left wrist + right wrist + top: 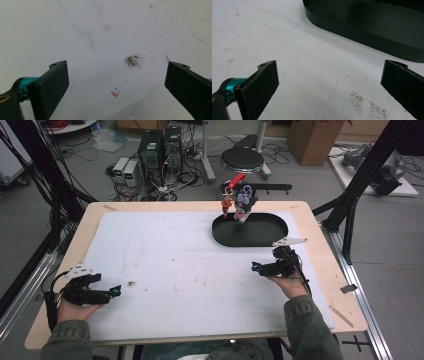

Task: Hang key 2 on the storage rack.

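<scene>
White foam sheet [175, 270] bears a black oval tray [265, 237] holding small toy figures [241, 202]; both grippers' jaws gape, empty.

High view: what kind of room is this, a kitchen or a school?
Probably a lab or workshop, not a kitchen. Computer towers and tangled cables sit on the floor, a black metal frame stands beside the table, and a person holds the left gripper and right gripper.

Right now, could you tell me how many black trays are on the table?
1. The black oval tray sits at the far right of the white sheet, beyond the right gripper; its near wall also shows in the right gripper view.
</scene>
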A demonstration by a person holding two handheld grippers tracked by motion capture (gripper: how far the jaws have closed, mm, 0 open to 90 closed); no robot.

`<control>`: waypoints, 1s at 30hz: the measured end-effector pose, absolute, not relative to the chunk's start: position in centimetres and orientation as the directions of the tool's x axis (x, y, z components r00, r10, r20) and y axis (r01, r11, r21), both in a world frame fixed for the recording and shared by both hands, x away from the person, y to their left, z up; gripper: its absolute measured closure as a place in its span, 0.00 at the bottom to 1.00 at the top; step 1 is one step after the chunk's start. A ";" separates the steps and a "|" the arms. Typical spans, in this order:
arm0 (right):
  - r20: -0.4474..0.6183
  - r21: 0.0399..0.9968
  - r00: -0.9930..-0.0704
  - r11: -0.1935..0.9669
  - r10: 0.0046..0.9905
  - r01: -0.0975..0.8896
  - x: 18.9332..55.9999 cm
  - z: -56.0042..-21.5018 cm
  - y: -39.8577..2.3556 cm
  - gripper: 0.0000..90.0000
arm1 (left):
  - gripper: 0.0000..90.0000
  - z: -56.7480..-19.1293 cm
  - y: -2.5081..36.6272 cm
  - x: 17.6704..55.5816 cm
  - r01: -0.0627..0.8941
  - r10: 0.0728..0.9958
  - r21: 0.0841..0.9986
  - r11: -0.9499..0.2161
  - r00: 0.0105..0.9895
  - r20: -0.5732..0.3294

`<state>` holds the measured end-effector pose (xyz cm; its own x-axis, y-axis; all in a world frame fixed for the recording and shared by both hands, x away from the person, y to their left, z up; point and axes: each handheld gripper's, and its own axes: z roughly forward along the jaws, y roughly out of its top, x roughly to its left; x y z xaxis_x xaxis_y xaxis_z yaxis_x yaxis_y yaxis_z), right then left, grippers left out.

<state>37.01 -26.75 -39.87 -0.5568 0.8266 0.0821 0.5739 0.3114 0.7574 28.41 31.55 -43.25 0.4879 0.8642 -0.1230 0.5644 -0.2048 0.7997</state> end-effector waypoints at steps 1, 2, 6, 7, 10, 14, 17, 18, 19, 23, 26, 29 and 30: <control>0.071 0.763 -0.563 0.319 0.824 0.562 36.9 -39.9 -26.8 0.01 | 0.07 -43.3 31.5 28.4 0.564 0.864 0.800 -0.205 0.488 -0.123; 0.071 0.768 -0.565 0.316 0.822 0.556 36.7 -39.9 -26.8 0.01 | 0.07 -43.2 31.6 28.4 0.564 0.864 0.799 -0.207 0.489 -0.122; 0.064 0.775 -0.562 0.314 0.825 0.549 36.2 -40.1 -26.9 0.01 | 0.07 -43.3 31.6 28.3 0.564 0.864 0.800 -0.206 0.488 -0.122; 0.055 0.773 -0.564 0.322 0.824 0.547 36.1 -40.2 -27.0 0.01 | 0.07 -43.3 31.6 28.3 0.565 0.865 0.799 -0.207 0.488 -0.121; 0.042 0.779 -0.562 0.325 0.826 0.536 35.6 -40.5 -27.1 0.01 | 0.07 -43.3 31.6 28.3 0.566 0.865 0.797 -0.208 0.487 -0.120; 0.049 0.793 -0.556 0.307 0.830 0.527 34.9 -41.0 -27.8 0.01 | 0.07 -43.4 31.5 28.3 0.570 0.865 0.794 -0.214 0.488 -0.117; 0.054 0.804 -0.554 0.293 0.831 0.517 34.5 -41.2 -28.4 0.01 | 0.07 -43.4 31.5 28.2 0.571 0.863 0.792 -0.213 0.490 -0.121; 0.056 0.807 -0.548 0.286 0.835 0.518 34.3 -41.3 -28.6 0.01 | 0.07 -43.4 31.5 28.2 0.572 0.861 0.792 -0.215 0.493 -0.123; 0.064 0.810 -0.544 0.275 0.837 0.517 34.1 -41.3 -28.8 0.01 | 0.07 -43.4 31.4 28.2 0.572 0.860 0.792 -0.215 0.495 -0.124; 0.070 0.834 -0.540 0.248 0.838 0.493 33.3 -41.2 -29.7 0.01 | 0.07 -43.4 31.4 28.2 0.570 0.857 0.792 -0.217 0.500 -0.125; 0.048 0.853 -0.542 0.248 0.839 0.459 32.7 -41.2 -30.6 0.01 | 0.07 -43.4 31.5 28.1 0.569 0.857 0.794 -0.215 0.499 -0.126; 0.062 0.864 -0.531 0.221 0.845 0.453 32.1 -41.2 -31.5 0.01 | 0.07 -43.6 31.4 28.0 0.574 0.855 0.789 -0.218 0.502 -0.129; 0.071 0.868 -0.527 0.208 0.847 0.451 31.9 -41.2 -31.7 0.01 | 0.07 -43.6 31.4 28.0 0.576 0.853 0.786 -0.225 0.506 -0.127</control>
